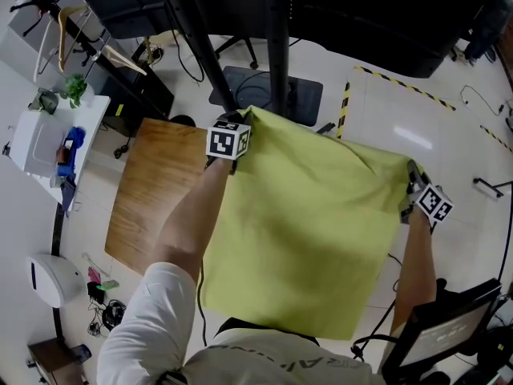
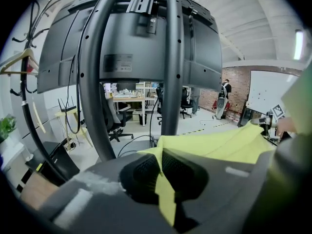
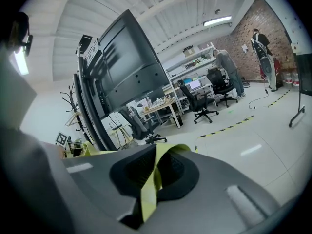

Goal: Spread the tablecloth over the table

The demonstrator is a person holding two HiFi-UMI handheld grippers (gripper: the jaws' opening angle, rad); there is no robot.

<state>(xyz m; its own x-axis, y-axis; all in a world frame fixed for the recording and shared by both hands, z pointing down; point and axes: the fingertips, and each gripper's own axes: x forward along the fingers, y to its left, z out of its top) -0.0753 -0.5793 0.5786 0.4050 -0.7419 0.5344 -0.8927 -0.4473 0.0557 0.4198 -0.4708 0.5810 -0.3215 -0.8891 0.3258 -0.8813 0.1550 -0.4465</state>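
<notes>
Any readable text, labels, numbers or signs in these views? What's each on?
No text is legible.
Grey label on the monitor back: too small to read.
Print on the person's shirt: blurred and cut off.
Marker cubes: square patterns, no characters.

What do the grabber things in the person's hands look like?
The left gripper and the right gripper look alike. Both are chunky dark grey plastic with two black, bumpy pads at the tip. Each carries a white cube printed with black square markers. The person wears a white short-sleeved shirt.
</notes>
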